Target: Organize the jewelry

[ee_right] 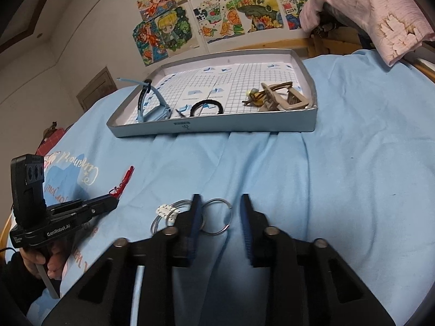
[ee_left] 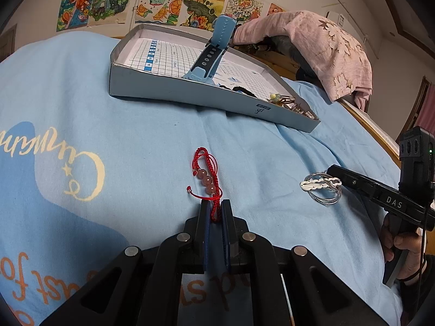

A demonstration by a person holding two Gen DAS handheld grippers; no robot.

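Children's drawings are pinned along the wall behind a bed covered by a light blue sheet (ee_right: 312, 179), on which a shallow grey box lid (ee_right: 217, 129) is set near the far edge, already loaded with a blue watch (ee_right: 152, 106), a black hair tie (ee_right: 206, 107) and brown hair clips (ee_right: 280, 96). A red cord bracelet with pink beads (ee_left: 208, 180) is pinched at its near end by the left gripper (ee_left: 216, 212), whose jaws are nearly shut on the cord; its long axis is stretched away from the tool toward the lid. The right gripper (ee_right: 221, 214) is held narrowly apart over a silver ring bangle (ee_right: 217, 217), the left finger (ee_right: 194, 217) resting on the wire, the right finger apart from it, so no grip is made yet. A white charm (ee_right: 164, 210) lies just left of those jaws. The lid is seen straight ahead of both tools, nearer the right hand
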